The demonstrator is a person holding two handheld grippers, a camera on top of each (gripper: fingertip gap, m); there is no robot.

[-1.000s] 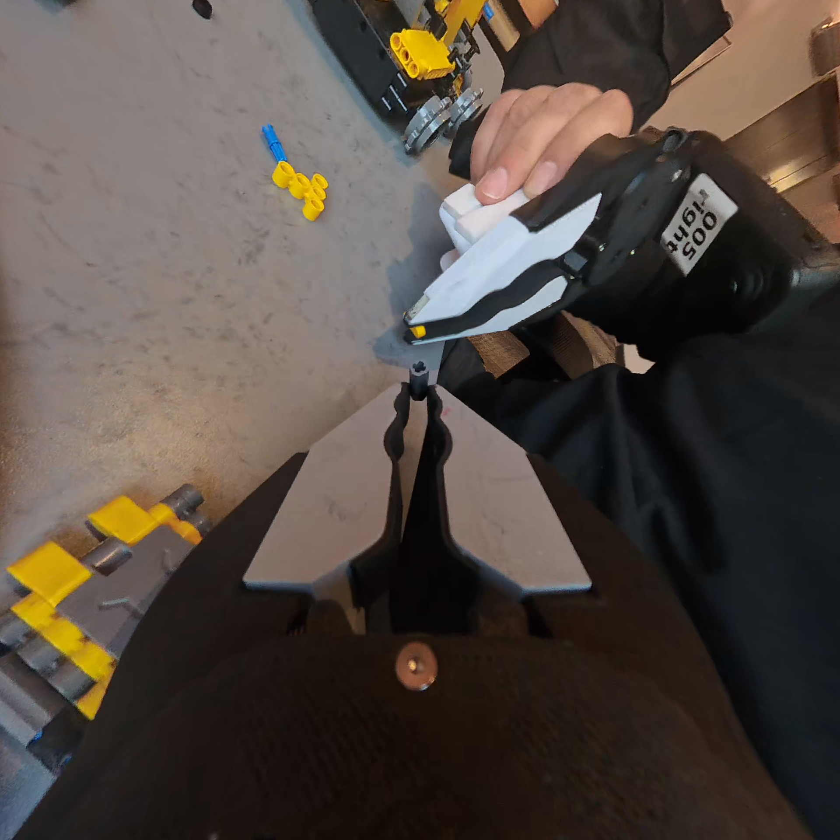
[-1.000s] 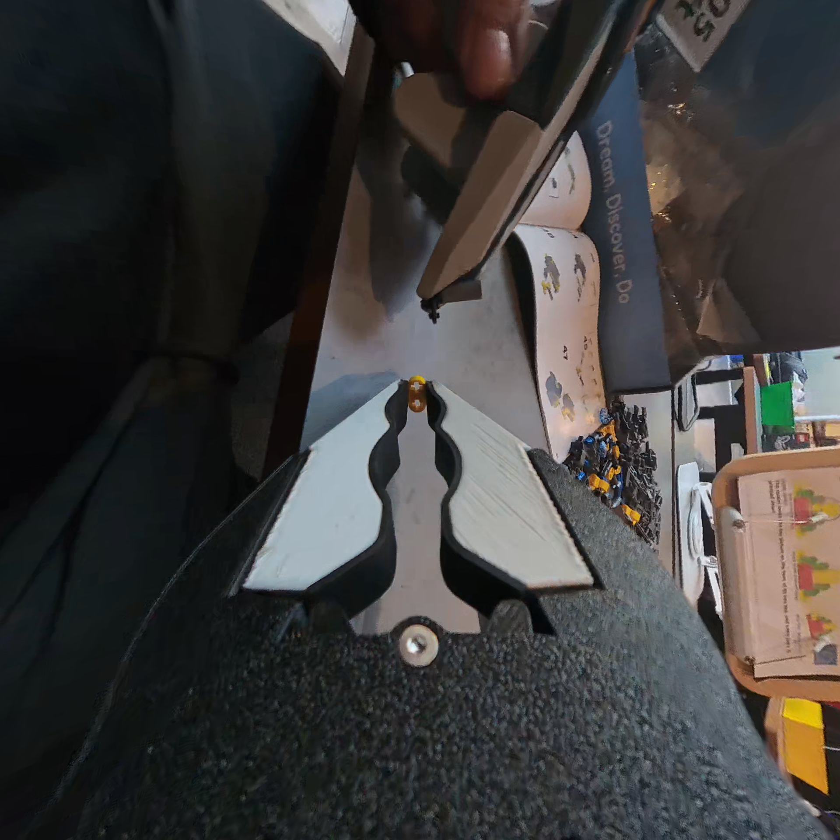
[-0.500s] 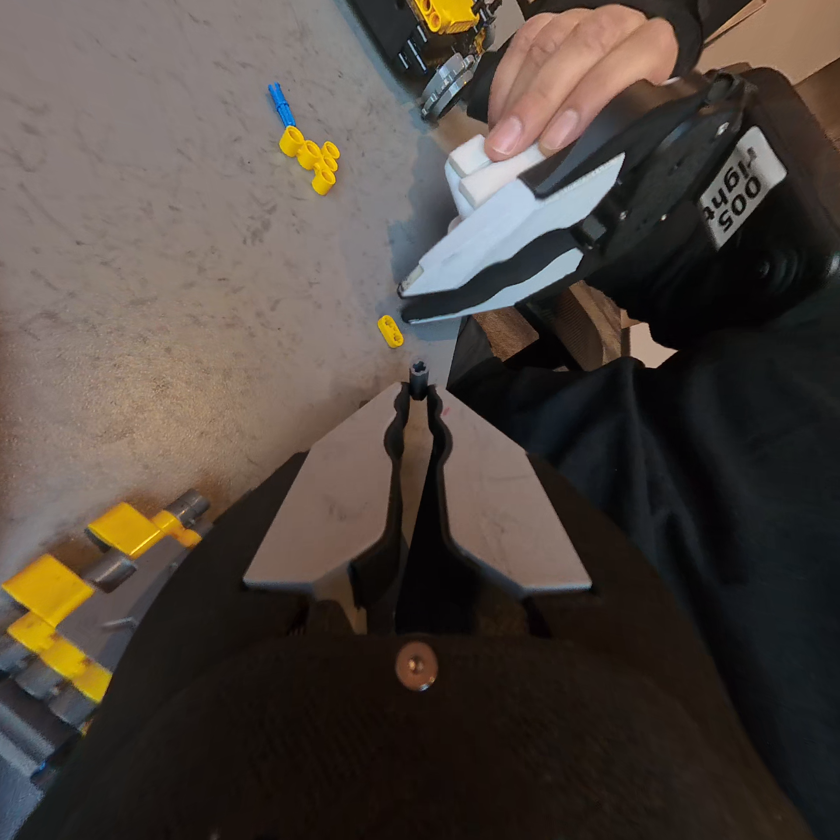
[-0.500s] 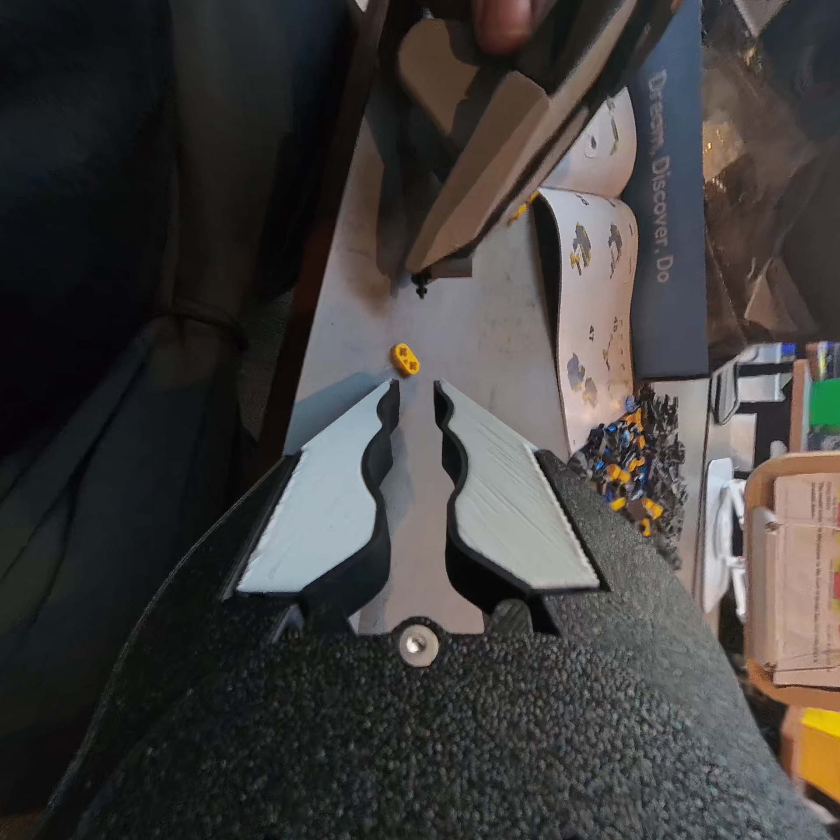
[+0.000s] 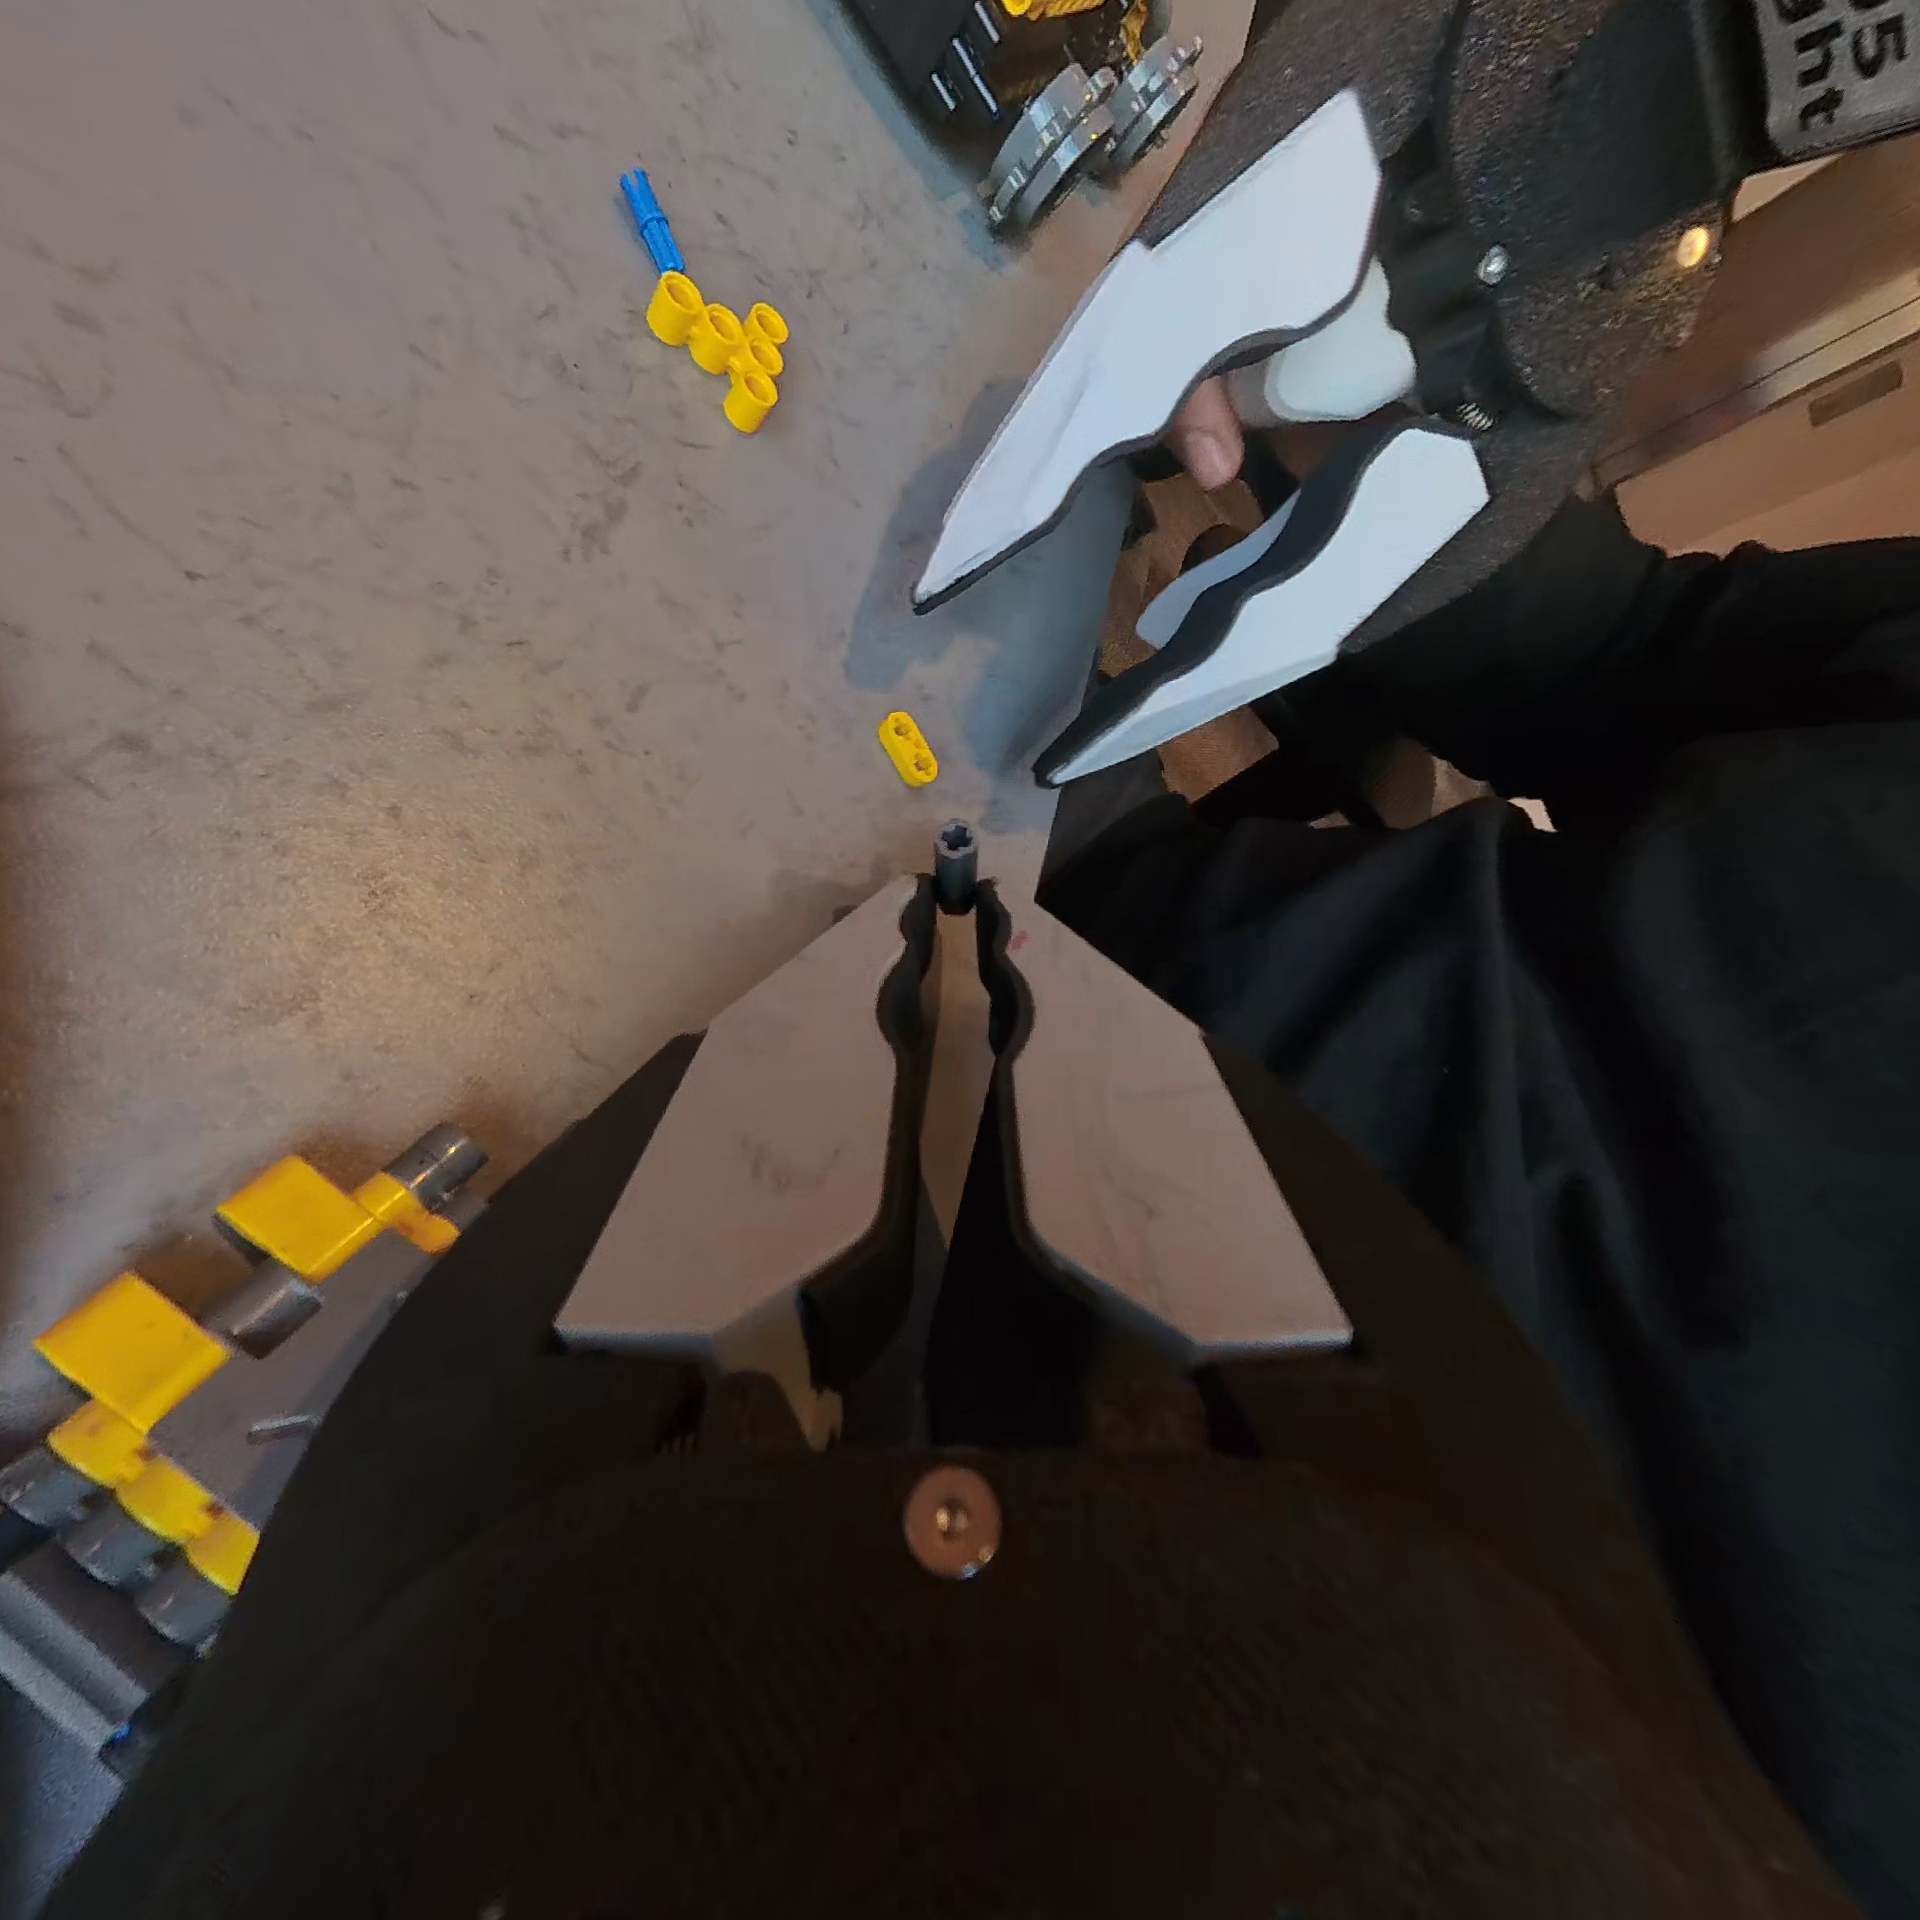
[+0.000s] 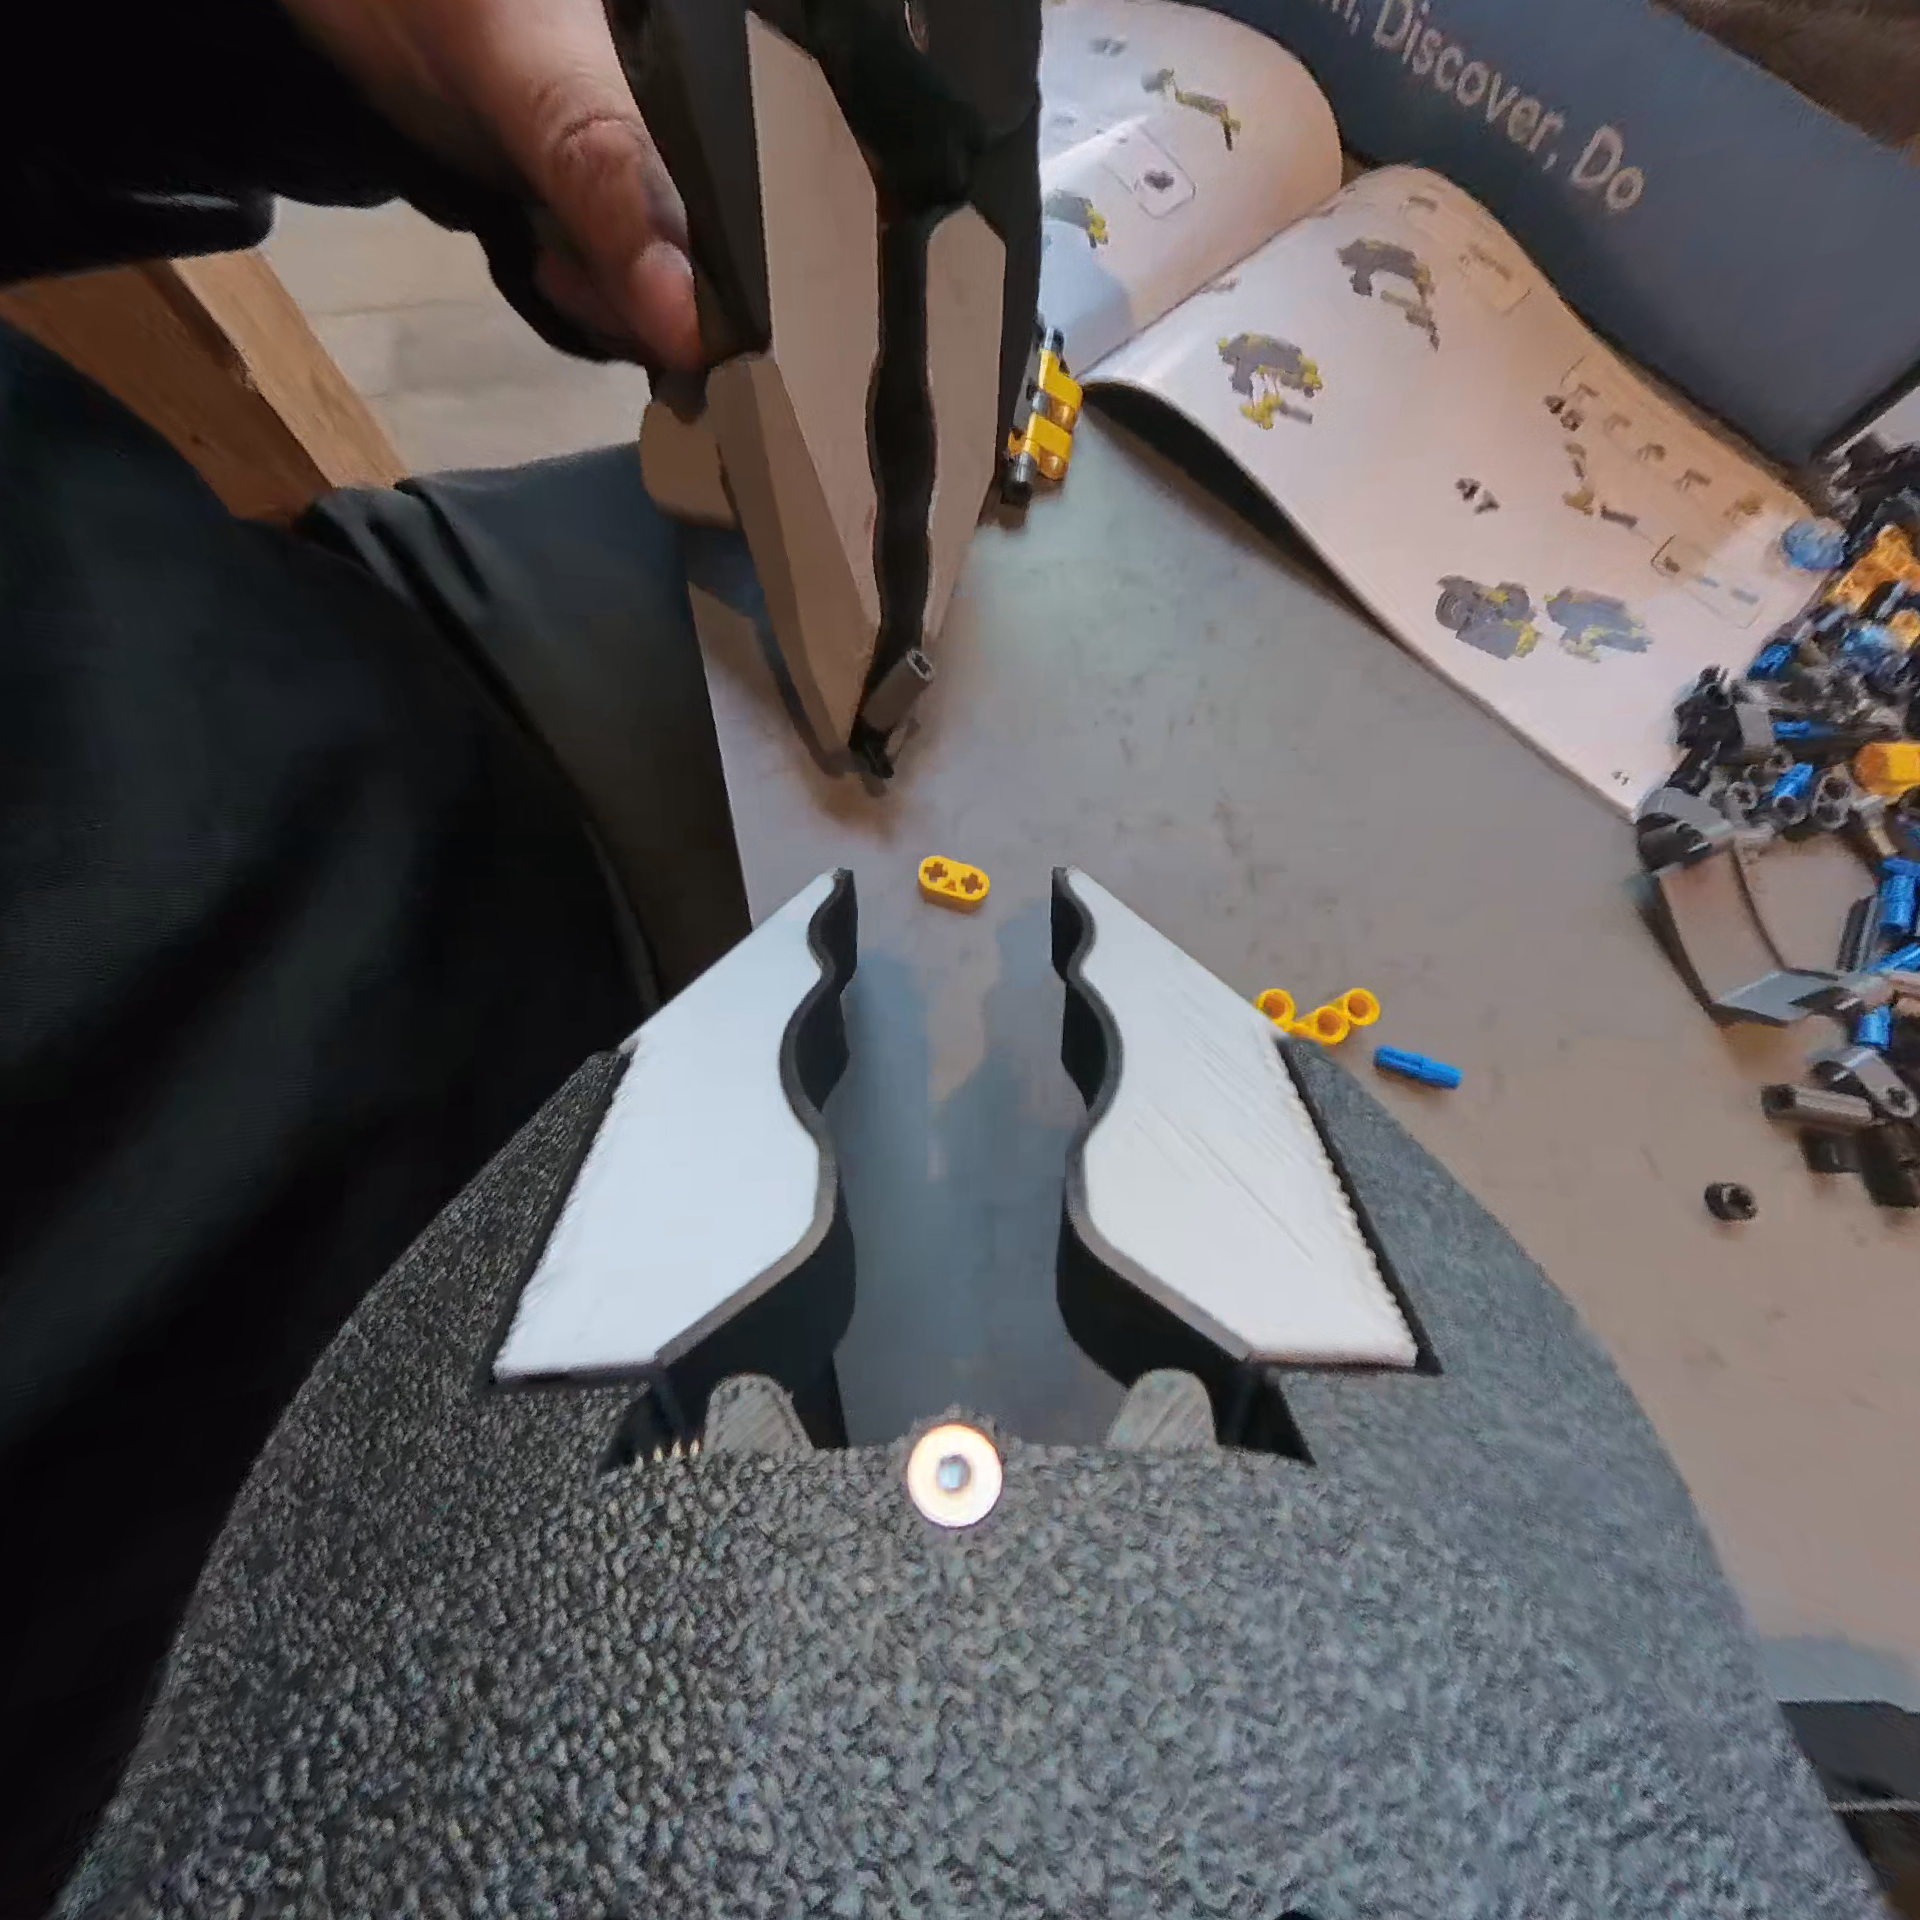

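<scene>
My left gripper (image 5: 954,902) is shut on a small dark grey axle connector (image 5: 954,854) that sticks out past its tips; it also shows in the right wrist view (image 6: 902,686), held just above the grey table near its edge. A small yellow two-hole link (image 6: 953,882) lies flat on the table just ahead of my right gripper (image 6: 951,894), which is open and empty. In the left wrist view the link (image 5: 907,746) lies between the two grippers, and the right gripper (image 5: 982,686) hovers over it with jaws wide apart.
A yellow connector with a blue pin (image 5: 717,332) lies farther out. A yellow-and-grey assembly (image 5: 156,1382) sits by my left gripper. An open instruction booklet (image 6: 1403,416) and a pile of loose parts (image 6: 1808,831) lie to the right. A black-and-yellow model (image 5: 1039,62) stands at the back. Only a small space, under 4 cm, lies between the two pairs of fingers. Between my right fingertips and the black-and-yellow model (image 5: 1039,62) there is roughly 15 centimetres.
My right gripper has let go of the yellow link, which now lies on the table, and has opened wide and turned. My left gripper still holds the axle connector.
</scene>
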